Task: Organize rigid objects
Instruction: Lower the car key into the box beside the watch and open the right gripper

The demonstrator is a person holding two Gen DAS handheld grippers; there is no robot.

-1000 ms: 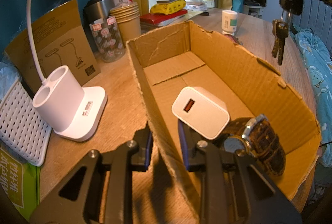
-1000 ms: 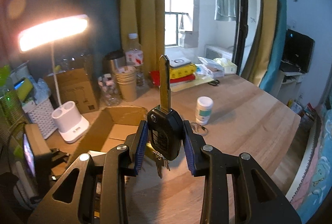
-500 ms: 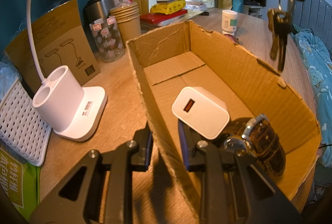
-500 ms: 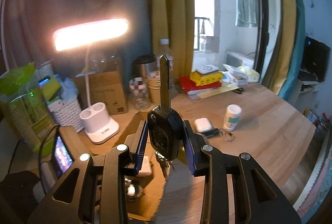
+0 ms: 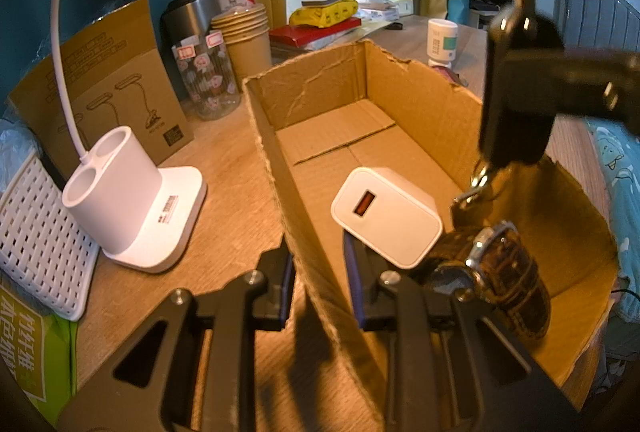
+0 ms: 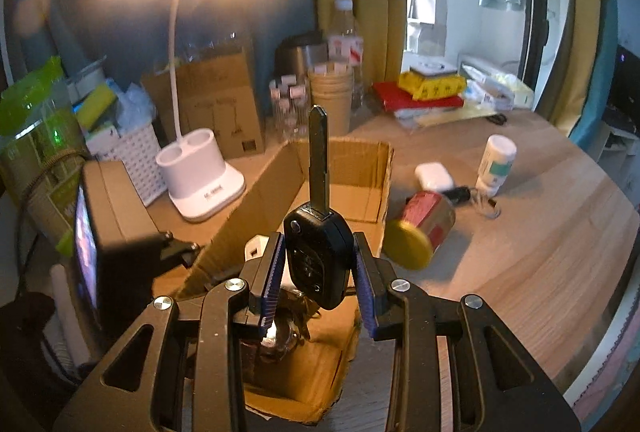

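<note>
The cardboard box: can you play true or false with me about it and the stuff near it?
1. The white charger lies inside the cardboard box. True.
2. The right gripper holds a spoon. False: it grips a black car key.
3. The left gripper pinches the box's wall. True.
4. The watch sits outside on the table. False: it is in the box.
5. The red can stands upright. False: it lies on its side.

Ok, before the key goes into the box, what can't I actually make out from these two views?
- Watch face: left wrist view, hidden behind the left hand-held gripper's finger.
- Key ring: right wrist view, below the key, lost behind the right hand-held gripper and lamp glare.
- Key blade: left wrist view, blurred, cut by the top edge.
- Box near end: hidden by both grippers.
- Bottle label: too small.
</note>
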